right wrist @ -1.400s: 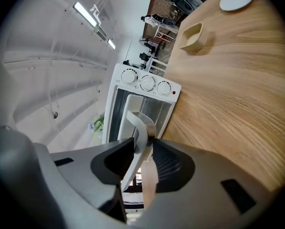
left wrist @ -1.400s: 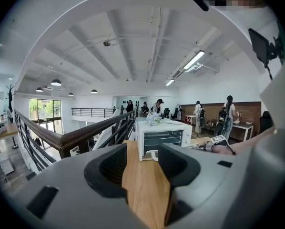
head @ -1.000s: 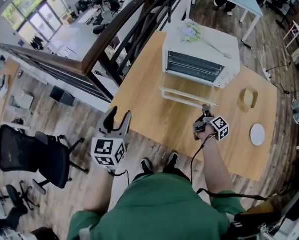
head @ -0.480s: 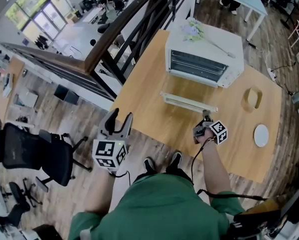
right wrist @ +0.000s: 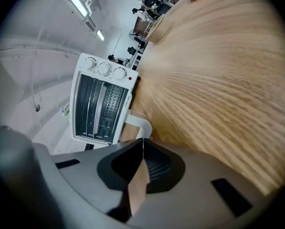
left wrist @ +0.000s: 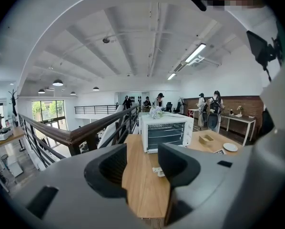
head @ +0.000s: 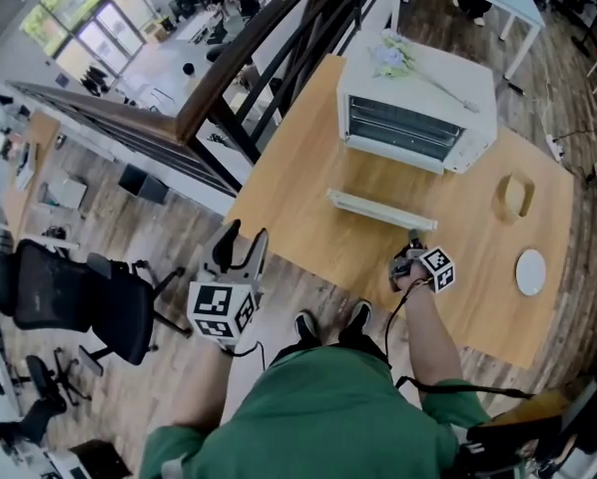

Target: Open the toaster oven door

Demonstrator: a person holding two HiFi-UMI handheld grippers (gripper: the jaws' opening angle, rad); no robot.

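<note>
The white toaster oven (head: pixel 418 108) stands at the far side of the wooden table (head: pixel 298 178). Its door (head: pixel 378 211) hangs folded down and flat, racks showing inside. My right gripper (head: pixel 414 249) sits just short of the door's right end. In the right gripper view its jaws have just been closing; the tips (right wrist: pixel 142 140) now meet with nothing between them, and the door's white handle (right wrist: pixel 140 123) and the oven (right wrist: pixel 102 104) lie beyond. My left gripper (head: pixel 241 239) hovers off the table's near left edge, open and empty, its fingers (left wrist: pixel 111 168) framing the oven (left wrist: pixel 164 130).
A white plate (head: pixel 530 271) and a wooden holder (head: pixel 518 196) lie on the table's right part. Pale flowers (head: pixel 393 60) rest on the oven's top. A dark stair railing (head: pixel 249 58) runs along the table's left side. An office chair (head: pixel 79 302) stands on the floor at left.
The right gripper has drawn back a little from the door's handle end and its jaws have closed empty. The door stays down. The left gripper has hardly moved.
</note>
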